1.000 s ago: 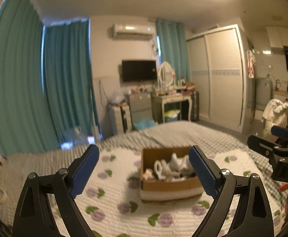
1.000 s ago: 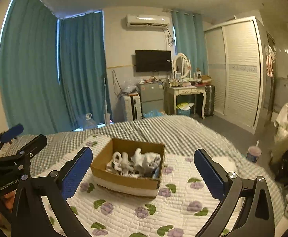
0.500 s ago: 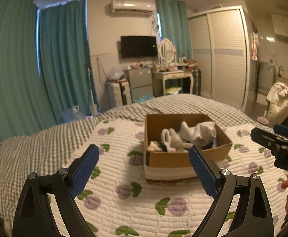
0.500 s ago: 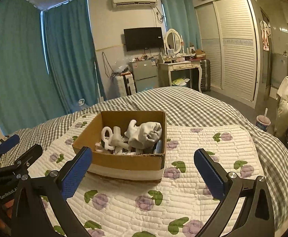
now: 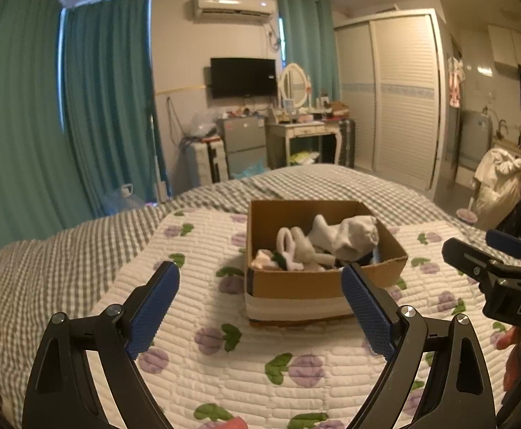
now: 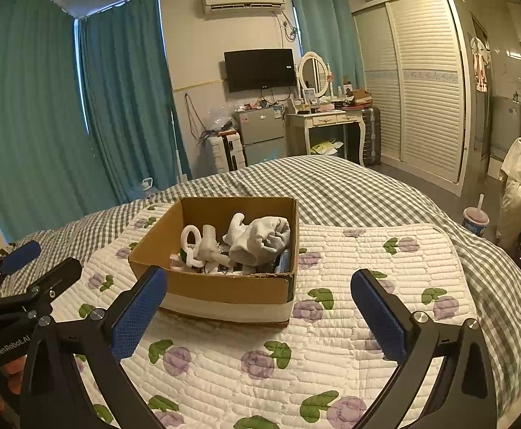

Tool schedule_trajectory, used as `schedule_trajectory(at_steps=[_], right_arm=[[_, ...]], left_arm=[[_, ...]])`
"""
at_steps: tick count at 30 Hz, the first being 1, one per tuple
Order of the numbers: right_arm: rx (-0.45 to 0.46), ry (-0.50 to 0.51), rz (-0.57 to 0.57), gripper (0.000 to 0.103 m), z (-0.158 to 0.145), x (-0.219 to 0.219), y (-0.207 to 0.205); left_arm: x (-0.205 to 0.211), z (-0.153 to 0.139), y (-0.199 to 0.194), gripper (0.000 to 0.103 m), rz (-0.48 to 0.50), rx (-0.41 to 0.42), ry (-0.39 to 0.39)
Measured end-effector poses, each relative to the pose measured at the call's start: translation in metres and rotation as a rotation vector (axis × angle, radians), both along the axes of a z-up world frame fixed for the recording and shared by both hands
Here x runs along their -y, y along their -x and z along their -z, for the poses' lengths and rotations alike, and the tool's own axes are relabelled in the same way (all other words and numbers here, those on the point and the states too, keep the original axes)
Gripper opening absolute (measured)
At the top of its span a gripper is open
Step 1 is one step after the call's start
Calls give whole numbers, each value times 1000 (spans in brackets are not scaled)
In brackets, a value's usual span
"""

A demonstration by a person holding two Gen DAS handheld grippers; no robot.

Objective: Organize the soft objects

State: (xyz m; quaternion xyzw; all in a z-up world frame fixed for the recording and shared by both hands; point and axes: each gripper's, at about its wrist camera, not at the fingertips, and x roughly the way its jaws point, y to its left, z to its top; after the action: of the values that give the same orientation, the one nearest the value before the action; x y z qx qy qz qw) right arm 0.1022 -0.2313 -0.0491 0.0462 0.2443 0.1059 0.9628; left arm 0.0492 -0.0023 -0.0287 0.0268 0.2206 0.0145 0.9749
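A cardboard box (image 5: 296,286) (image 6: 221,287) stands on a white quilt with purple flowers (image 5: 196,321) (image 6: 349,339) on the bed. It holds a heap of white socks (image 5: 346,237) (image 6: 260,237) and other small soft items. My left gripper (image 5: 260,307) is open and empty, just short of the box; it also shows at the left edge of the right wrist view (image 6: 28,264). My right gripper (image 6: 260,311) is open and empty, in front of the box; it also shows at the right edge of the left wrist view (image 5: 489,250).
A grey checked bedspread (image 6: 349,186) lies under the quilt. Teal curtains (image 5: 28,125) hang at the left. A dressing table (image 6: 324,121), a small fridge (image 6: 260,132) and a wardrobe (image 6: 424,82) stand beyond the bed. A drink cup (image 6: 475,220) stands at the right.
Both grippers have come closer to the box and tilted down, so the box looks larger and its contents show better. Both stay open and empty.
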Motion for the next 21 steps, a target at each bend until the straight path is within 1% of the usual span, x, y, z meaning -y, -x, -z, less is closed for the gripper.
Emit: schedule_trajectory(at_steps=[8,21], right_arm=[[-1,20,0,103,0,-3,0],[13,16,3,103,-6,-4,3]], left_arm=[[-1,-5,2,93,-3,3,3],[-4,-6,4,93,-7,-5,11]])
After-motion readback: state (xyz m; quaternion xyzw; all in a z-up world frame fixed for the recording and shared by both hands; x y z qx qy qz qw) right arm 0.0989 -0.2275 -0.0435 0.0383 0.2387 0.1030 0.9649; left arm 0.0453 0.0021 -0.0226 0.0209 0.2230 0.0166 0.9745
